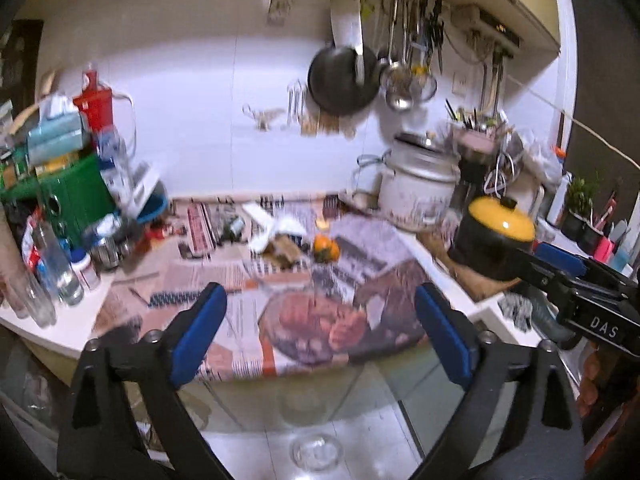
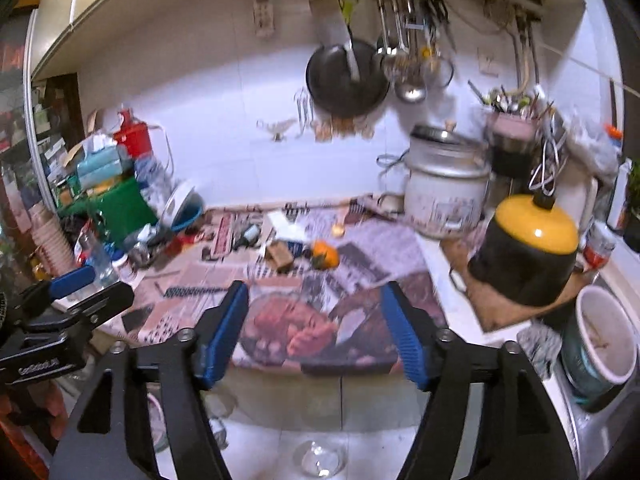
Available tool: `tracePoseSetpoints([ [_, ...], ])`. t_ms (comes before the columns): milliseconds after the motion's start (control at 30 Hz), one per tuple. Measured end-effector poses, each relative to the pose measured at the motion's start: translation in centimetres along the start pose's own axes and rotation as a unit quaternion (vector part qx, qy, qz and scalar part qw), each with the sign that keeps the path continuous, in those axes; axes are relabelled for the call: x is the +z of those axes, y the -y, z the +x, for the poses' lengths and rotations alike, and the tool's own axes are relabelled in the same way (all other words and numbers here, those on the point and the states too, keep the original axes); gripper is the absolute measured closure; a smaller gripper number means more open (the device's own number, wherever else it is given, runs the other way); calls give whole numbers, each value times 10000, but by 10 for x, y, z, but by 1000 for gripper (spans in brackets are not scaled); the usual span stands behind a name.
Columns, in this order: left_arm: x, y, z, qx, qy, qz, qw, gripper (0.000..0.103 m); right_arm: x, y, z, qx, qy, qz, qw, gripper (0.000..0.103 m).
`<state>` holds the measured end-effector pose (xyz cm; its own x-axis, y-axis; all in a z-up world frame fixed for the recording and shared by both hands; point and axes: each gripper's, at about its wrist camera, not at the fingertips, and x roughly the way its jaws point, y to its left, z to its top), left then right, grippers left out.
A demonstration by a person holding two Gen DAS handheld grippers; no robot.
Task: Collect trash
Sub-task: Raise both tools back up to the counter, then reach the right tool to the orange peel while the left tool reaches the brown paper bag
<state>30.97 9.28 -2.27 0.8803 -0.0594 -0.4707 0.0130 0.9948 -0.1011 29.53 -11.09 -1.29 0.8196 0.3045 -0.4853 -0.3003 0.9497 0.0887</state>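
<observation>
Trash lies mid-counter on spread newspaper [image 1: 248, 308]: an orange peel [image 1: 326, 249], a brown crumpled scrap [image 1: 282, 249], white paper [image 1: 276, 228] and a small dark can [image 1: 234, 227]. The same peel [image 2: 325, 254], brown scrap [image 2: 280, 255] and white paper [image 2: 285, 224] show in the right wrist view. My left gripper [image 1: 320, 320] is open and empty, held off the counter's front edge. My right gripper [image 2: 316, 320] is open and empty at the same edge. Each gripper shows in the other's view, the right one [image 1: 560, 264] and the left one [image 2: 72, 280].
A rice cooker [image 2: 444, 188] and a black pot with yellow lid [image 2: 528, 248] stand at right, a white bucket [image 2: 604, 332] lower right. Bottles [image 1: 56, 268], a green box [image 1: 76, 196] and a red container [image 1: 96, 104] crowd the left. A wok [image 1: 344, 80] and utensils hang on the wall.
</observation>
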Motion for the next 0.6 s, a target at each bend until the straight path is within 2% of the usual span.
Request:
tracePoseSetpoints([
  [67, 6, 1, 5, -17, 38, 41, 10000, 5, 8, 2, 3, -26, 132, -32, 9999, 21],
  [300, 32, 9, 49, 269, 96, 50, 9996, 5, 38, 15, 36, -57, 440, -417, 9981, 20],
  [467, 59, 8, 102, 525, 8, -197, 9984, 5, 65, 38, 75, 163, 370, -594, 9974, 20],
  [600, 76, 1, 145, 834, -84, -527, 9951, 5, 86, 58, 115, 461, 104, -704, 9964, 20],
])
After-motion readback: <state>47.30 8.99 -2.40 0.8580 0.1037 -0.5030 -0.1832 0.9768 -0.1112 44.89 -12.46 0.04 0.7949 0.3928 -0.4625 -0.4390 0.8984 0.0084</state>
